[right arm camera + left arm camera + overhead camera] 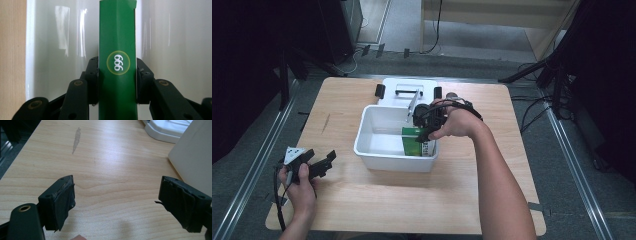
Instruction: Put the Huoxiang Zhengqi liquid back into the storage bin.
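A green box point(117, 62) marked "999" is clamped between the jaws of my right gripper point(117, 80), which is shut on its two sides. In the high view this green box point(413, 142) sits inside the white bin point(382, 152) at its right end, with my right gripper point(426, 131) over it. My left gripper point(326, 161) rests low over the table's left front part, apart from the bin. Its jaws stand wide apart over bare wood, so the left gripper point(117, 197) is open and holds nothing.
The bin's white lid point(407, 90) with a handle lies on the wooden table point(412, 200) just behind the bin. A pale scuff mark point(76, 140) shows on the wood. Dark stands and cables surround the table on the floor.
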{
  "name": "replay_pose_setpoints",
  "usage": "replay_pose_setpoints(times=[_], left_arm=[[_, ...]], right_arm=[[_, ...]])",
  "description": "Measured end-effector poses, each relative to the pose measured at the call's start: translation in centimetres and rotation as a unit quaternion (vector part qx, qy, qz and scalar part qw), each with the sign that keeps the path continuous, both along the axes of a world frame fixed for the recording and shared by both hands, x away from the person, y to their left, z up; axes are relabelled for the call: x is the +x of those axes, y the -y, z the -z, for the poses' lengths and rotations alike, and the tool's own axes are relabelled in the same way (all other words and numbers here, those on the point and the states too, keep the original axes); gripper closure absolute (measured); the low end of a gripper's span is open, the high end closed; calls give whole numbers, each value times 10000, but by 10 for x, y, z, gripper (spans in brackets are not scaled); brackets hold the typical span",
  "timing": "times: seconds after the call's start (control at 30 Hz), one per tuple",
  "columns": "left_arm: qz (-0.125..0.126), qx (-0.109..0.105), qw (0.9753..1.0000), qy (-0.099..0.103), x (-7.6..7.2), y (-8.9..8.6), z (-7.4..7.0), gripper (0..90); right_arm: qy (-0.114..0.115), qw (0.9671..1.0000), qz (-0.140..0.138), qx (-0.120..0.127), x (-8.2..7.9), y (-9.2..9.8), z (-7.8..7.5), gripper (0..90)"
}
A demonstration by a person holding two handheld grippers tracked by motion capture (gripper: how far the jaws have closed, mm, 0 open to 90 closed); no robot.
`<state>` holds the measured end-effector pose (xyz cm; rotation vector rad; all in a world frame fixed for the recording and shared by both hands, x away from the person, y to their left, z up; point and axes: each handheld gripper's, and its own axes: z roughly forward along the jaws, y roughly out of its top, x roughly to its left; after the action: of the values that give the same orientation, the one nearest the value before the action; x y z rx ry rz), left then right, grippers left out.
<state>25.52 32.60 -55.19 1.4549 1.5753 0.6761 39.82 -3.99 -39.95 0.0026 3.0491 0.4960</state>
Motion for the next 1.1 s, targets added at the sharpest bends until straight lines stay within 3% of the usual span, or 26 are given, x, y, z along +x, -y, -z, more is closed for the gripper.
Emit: replay_pose_setpoints(times=[0.17,0.33,0.7,0.83,0.93,1.1], left_arm=[[1,0,10000,0,0,0,0,148],[1,3,10000,-1,0,0,0,148],[1,4,10000,-9,0,0,0,148],[3,2,10000,-9,0,0,0,147],[3,3,10000,-10,0,0,0,147],[4,7,10000,-10,0,0,0,147]], right_arm=[[-9,10000,63,-45,0,0,0,602],[42,9993,368,-74,-2,-2,-8,400],[-140,9963,791,-317,-8,-3,-25,129],[71,9944,1018,-284,-8,-1,-32,129],[103,9932,1141,-216,-8,1,-37,126],[205,9903,1372,-89,-7,10,-45,52]])
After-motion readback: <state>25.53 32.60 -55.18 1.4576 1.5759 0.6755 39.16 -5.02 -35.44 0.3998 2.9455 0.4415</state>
